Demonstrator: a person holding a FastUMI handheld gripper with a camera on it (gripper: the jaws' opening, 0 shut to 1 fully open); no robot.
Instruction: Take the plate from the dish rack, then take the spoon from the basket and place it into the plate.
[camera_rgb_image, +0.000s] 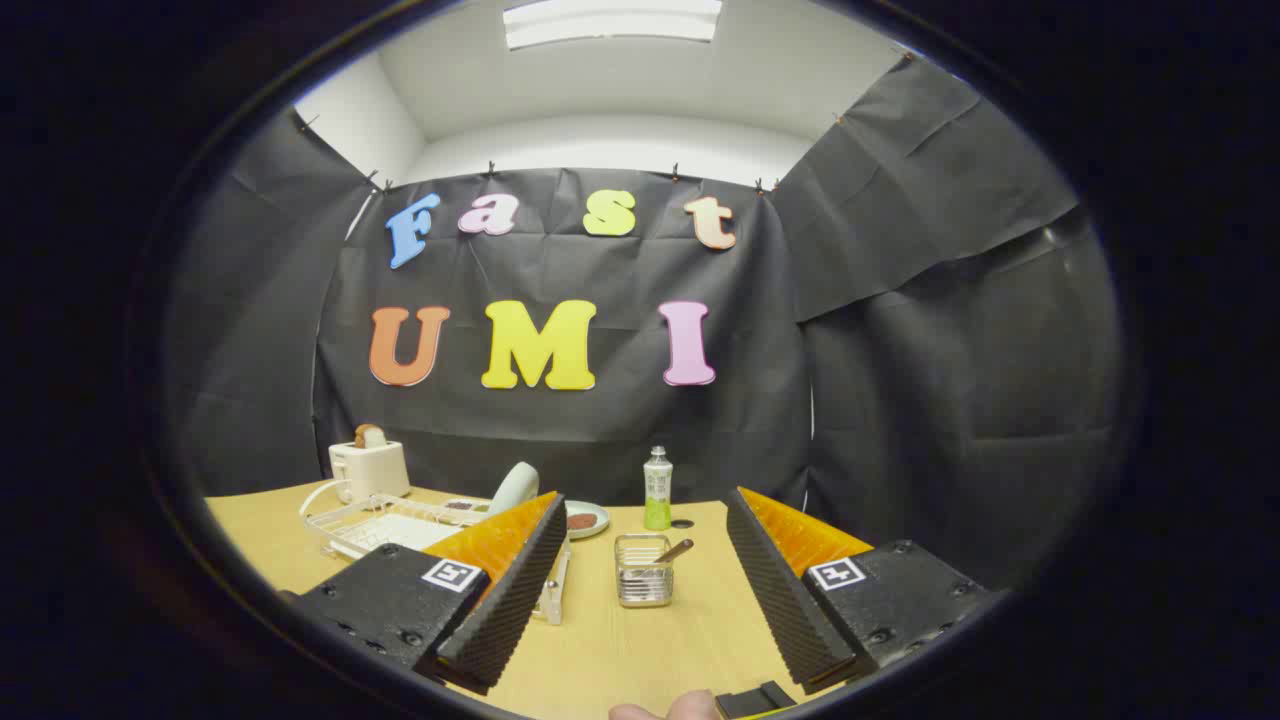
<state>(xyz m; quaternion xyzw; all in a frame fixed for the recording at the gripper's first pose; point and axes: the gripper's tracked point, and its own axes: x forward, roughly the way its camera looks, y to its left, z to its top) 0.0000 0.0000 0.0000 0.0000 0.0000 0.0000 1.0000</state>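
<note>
My gripper (645, 525) is open, its two black ribbed fingers with orange backs spread wide above the wooden table, nothing between them. Ahead of the left finger a white wire dish rack (375, 522) holds a pale plate (515, 487) standing on edge at its right end, partly hidden by that finger. Between the fingers and just beyond them stands a small wire basket (643, 571) with a brown-handled spoon (674, 551) leaning out of it to the right.
A white toaster (368, 465) with bread in it stands behind the rack. A green bottle (657, 489) and a small dish with something brown (586, 519) sit at the table's back, beyond the basket. A fingertip (665, 709) shows below the fingers.
</note>
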